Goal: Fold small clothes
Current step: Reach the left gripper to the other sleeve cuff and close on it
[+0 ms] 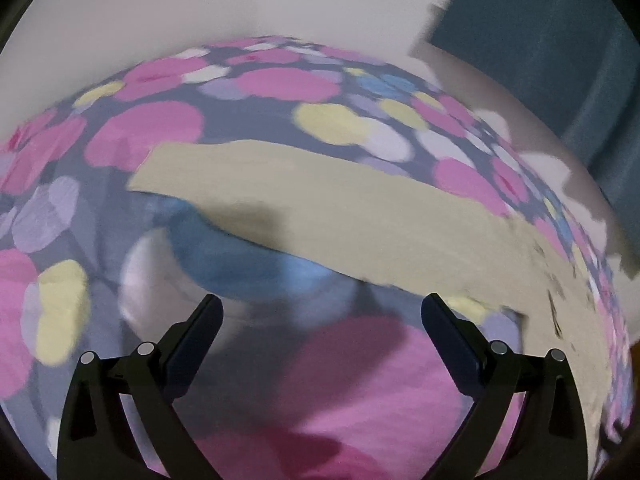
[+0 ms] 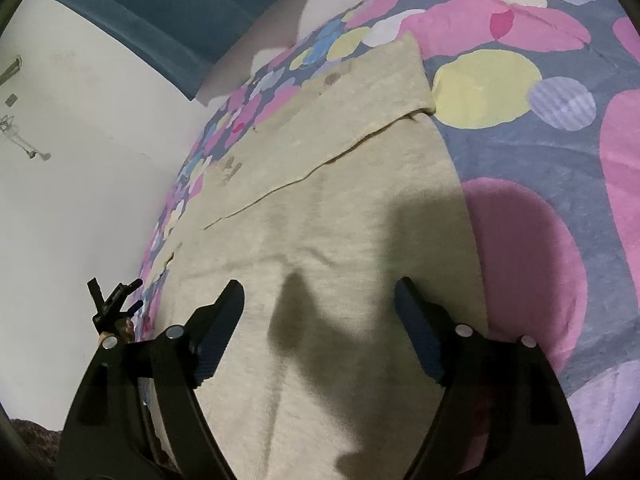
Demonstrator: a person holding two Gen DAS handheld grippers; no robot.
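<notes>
Right wrist view showed right gripper (image 2: 320,300) wide apart, empty, above beige garment (image 2: 320,200) lying flat on spotted bedspread (image 2: 560,160). Left gripper (image 1: 322,312) also wide, empty. Best next: grasp edge squarely, fold evenly.

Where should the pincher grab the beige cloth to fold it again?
Probably the loose near edge of the beige cloth, just under the open right gripper. The cloth lies flat on the spotted bedcover, with one fold line already across it further up. Coming in low from the near side would let one finger slip under that edge and lift it over.
</notes>
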